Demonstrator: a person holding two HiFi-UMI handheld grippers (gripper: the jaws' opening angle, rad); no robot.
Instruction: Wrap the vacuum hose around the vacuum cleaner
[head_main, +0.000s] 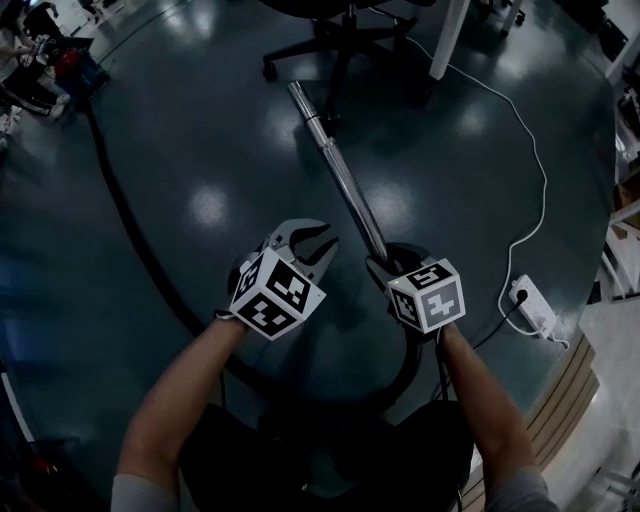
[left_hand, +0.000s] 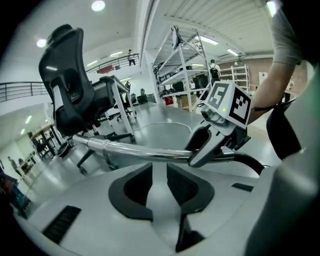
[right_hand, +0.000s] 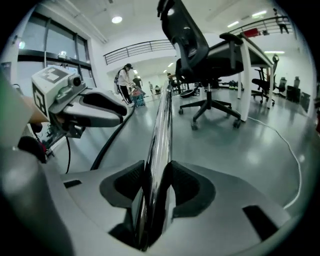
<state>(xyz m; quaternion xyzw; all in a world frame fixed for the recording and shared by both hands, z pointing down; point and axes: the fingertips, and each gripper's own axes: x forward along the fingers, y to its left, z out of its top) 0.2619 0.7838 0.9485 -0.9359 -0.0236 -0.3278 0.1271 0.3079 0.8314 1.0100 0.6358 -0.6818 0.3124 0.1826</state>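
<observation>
Chrome wand (head_main: 341, 168), black hose (head_main: 131, 220)

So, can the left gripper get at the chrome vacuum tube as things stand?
Probably yes. The chrome vacuum tube runs just beside the left gripper, nothing between them, and its fingers are empty and apart. The right gripper grips it.

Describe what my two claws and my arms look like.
Both the left claw and right claw are pale grey and curved, with dark pads. Each carries a white cube printed with black square markers. The person wears short grey sleeves.
</observation>
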